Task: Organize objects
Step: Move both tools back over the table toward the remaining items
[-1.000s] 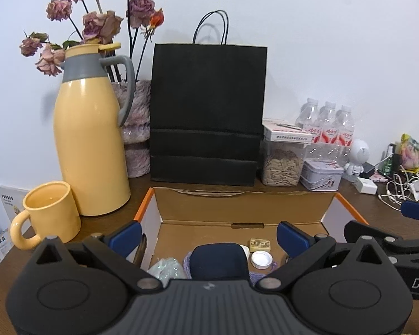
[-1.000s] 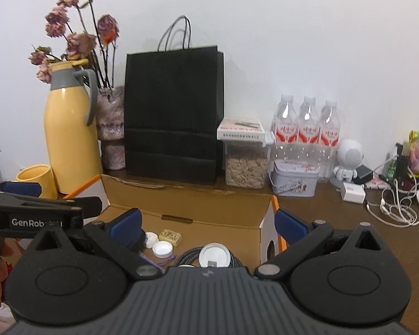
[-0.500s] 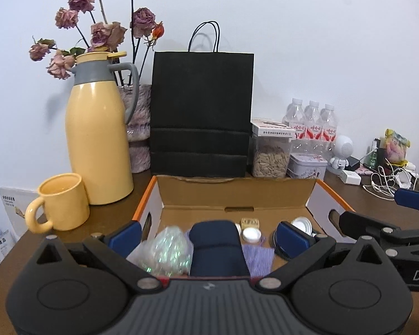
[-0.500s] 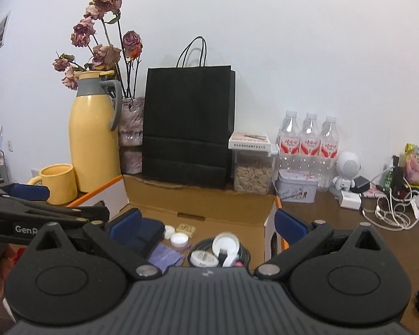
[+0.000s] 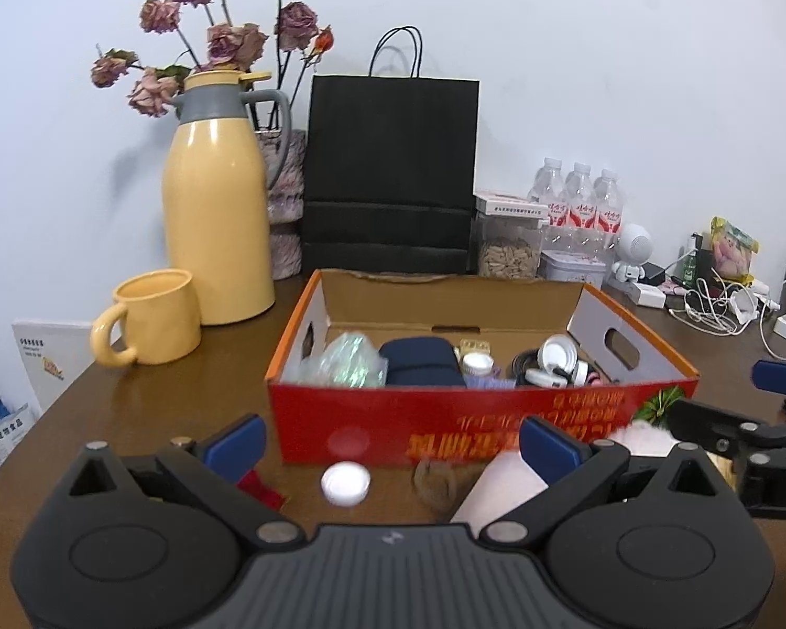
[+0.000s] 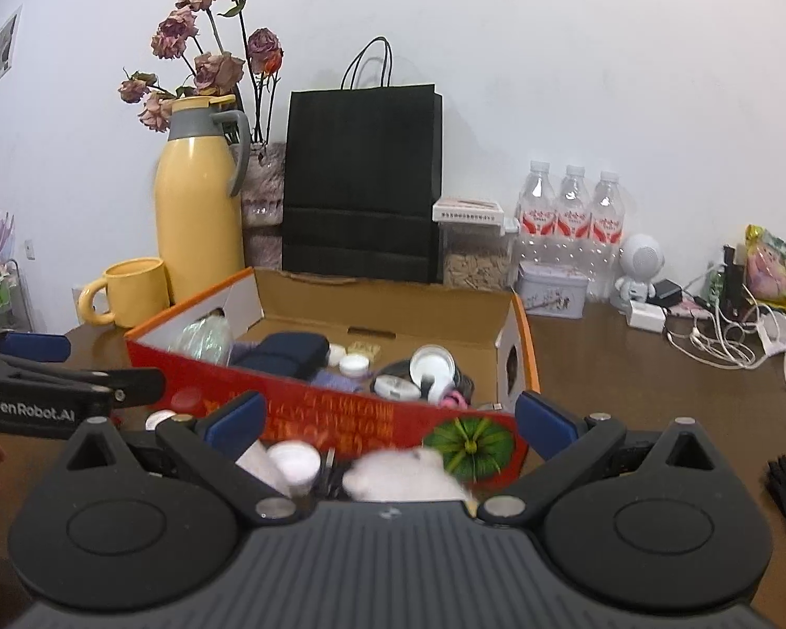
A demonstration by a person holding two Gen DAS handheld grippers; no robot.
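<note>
Done: box (image 5: 477,419), frame center, holding pouch (image 5: 419,361), jars etc.
Left: white cap (image 5: 345,482), pink fluff (image 6: 403,477) sitting lower center, outside.
Grippers: left gripper (image 5: 393,451) & right gripper (image 6: 388,427) both gaping wide, gripping nothing.

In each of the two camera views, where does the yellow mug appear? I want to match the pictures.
Left wrist view: the yellow mug stands at the left, on the table beside the yellow thermos jug.
Right wrist view: the yellow mug is at the far left, partly in front of the jug's base.
Shared landmark: the black paper bag stands behind the cardboard box in both.
</note>
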